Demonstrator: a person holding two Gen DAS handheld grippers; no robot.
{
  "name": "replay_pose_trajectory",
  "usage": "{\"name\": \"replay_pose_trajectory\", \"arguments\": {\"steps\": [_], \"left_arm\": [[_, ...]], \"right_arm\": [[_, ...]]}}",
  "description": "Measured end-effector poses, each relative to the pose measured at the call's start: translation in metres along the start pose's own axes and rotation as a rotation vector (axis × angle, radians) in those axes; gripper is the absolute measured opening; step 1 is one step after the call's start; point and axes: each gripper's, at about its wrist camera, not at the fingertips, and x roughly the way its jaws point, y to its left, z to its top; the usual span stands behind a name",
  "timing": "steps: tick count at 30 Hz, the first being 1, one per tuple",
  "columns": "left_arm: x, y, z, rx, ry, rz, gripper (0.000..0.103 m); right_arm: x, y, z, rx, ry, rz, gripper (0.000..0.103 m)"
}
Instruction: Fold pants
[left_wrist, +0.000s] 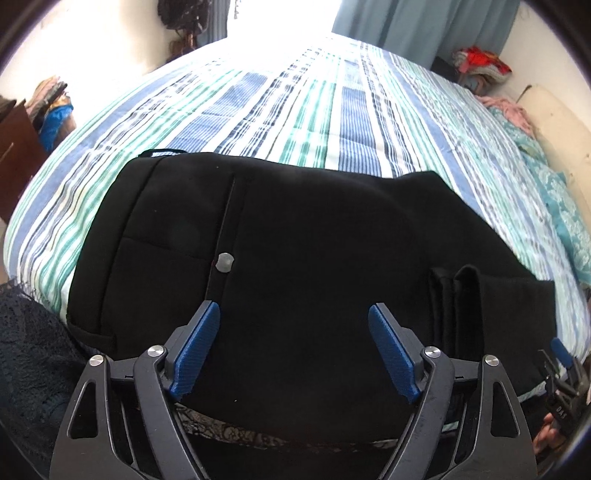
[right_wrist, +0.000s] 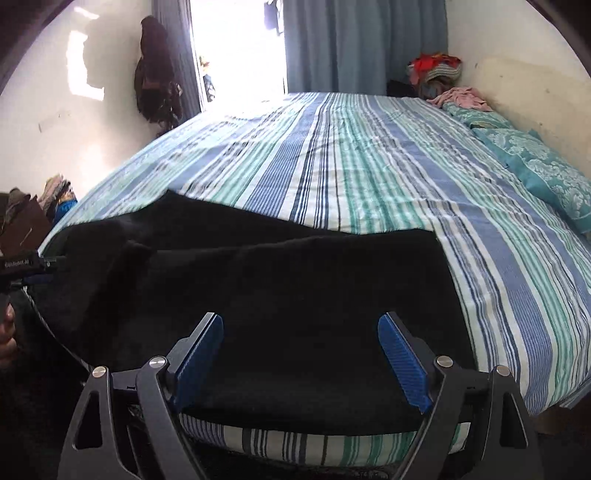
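Across the lower frame, black pants (left_wrist: 295, 240) lie on the striped bed (left_wrist: 332, 110); left gripper (left_wrist: 294, 321) and right gripper (right_wrist: 301, 332) both spread wide, grasping nothing.

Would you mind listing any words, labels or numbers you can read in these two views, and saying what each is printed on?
"GenRobot.AI", small and only just legible: on the black body of the left gripper, at the left edge of the right wrist view.
White lettering on the right gripper, at the right edge of the left wrist view: too small and tilted to read.
Black pants, their button, striped bedsheet: no text visible.
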Motion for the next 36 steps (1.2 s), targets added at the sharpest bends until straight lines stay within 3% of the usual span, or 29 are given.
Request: {"name": "replay_pose_trajectory", "arguments": {"steps": [3, 5, 11, 18, 36], "left_arm": [[0.003, -0.014, -0.005, 0.097, 0.005, 0.081, 0.087], [0.003, -0.017, -0.007, 0.117, 0.002, 0.096, 0.088], [0.001, -0.012, -0.008, 0.100, 0.015, 0.084, 0.090], [0.004, -0.020, -0.012, 0.156, 0.022, 0.129, 0.090], [0.008, -0.024, -0.016, 0.189, 0.030, 0.149, 0.096]], "right_arm": [[0.029, 0.005, -0.013, -0.015, 0.136, -0.016, 0.089], [0.028, 0.004, -0.013, 0.000, 0.114, -0.001, 0.096], [0.031, 0.007, -0.018, -0.008, 0.115, 0.003, 0.103], [0.031, 0.009, -0.019, -0.004, 0.109, -0.003, 0.103], [0.031, 0.011, -0.019, -0.007, 0.107, -0.009, 0.103]]}}
